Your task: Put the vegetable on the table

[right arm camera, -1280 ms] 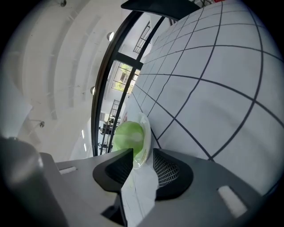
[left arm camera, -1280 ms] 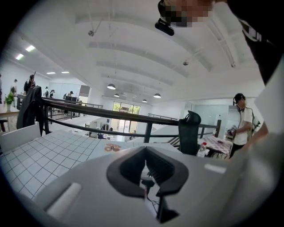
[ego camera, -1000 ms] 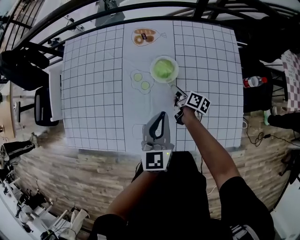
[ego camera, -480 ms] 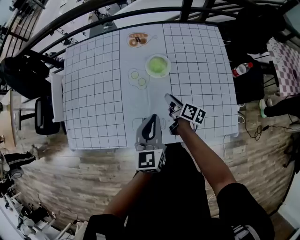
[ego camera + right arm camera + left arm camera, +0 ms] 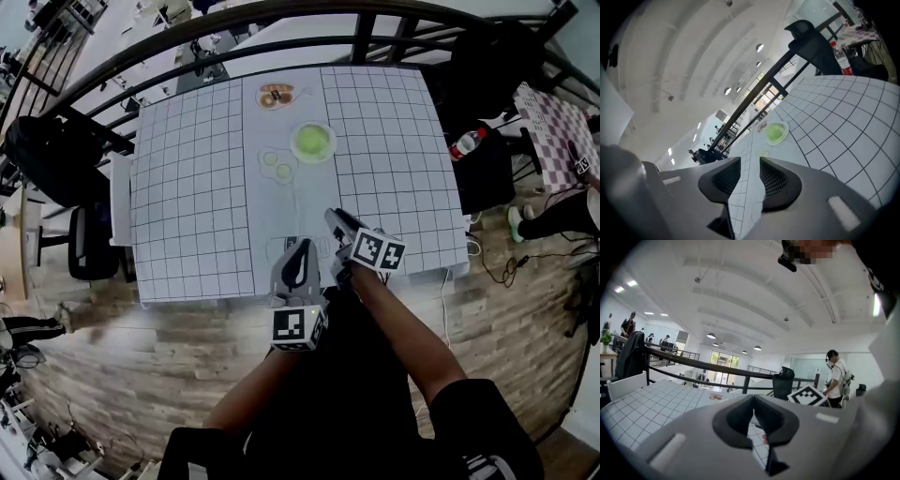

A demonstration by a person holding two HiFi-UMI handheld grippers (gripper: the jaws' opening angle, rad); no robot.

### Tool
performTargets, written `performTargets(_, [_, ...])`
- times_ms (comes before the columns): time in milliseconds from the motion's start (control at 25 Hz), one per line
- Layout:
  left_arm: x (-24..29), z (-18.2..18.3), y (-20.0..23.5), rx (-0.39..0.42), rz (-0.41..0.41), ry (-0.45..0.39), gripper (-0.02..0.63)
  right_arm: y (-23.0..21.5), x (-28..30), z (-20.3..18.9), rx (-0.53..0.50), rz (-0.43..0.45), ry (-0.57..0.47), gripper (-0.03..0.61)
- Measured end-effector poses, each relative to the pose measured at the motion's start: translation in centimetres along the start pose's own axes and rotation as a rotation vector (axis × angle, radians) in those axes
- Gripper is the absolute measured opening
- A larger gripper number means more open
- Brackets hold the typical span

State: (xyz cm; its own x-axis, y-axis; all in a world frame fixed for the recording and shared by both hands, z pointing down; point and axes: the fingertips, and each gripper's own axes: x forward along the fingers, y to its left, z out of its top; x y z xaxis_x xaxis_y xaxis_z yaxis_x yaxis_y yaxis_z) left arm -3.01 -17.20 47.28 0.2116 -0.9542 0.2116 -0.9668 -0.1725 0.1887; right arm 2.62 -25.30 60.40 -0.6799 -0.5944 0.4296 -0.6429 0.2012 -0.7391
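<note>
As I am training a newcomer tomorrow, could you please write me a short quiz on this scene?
1. True or false: the right tongs hold the green vegetable.
2. Where is the green vegetable? A) on the round plate at the far side of the table; B) on the floor; C) between the left tongs.
3. Fill in: the left tongs have their tips ____, with nothing between them.

Key: 1 false, the right tongs are open and empty; 2 A; 3 together.
</note>
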Motion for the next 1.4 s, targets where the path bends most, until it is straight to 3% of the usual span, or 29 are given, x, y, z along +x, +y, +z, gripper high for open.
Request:
performTargets(120, [0.3, 0.3, -0.3, 0.014, -0.044, -0.001, 0.009, 0.7, -1.0, 0.6, -0.001, -0.018, -0.027, 0.121])
performTargets(320, [-1.9, 0.6, 0.4, 0.028, -0.056, -0.008, 0.009, 2.3, -3.7, -1.9, 0.064, -0.036, -0.045, 0.104])
performTargets(600, [-5.4, 2.2, 1.0, 0.035, -0.073, -0.047, 0.009, 6.8, -7.4, -4.3, -0.054, -0.041, -0.088, 0.070])
performTargets(760, [-7.7, 2.6, 0.8, -0.014, -0.099, -0.044, 0.009, 9.6, -9.9, -5.7, -0.141, -0.031, -0.115, 0.004])
performTargets(1080, [-12.2, 0.7, 1.1, -0.010, -0.127, -0.041, 0.009, 12.3, -12.9, -10.0, -0.192, -0.052, -0.147, -0.002])
performTargets(1400, [-13.6, 2.2, 0.8, 0.031, -0.095, -0.059, 0.009, 14.3, -16.0, -7.6, -0.359, -0.084, -0.205, -0.002])
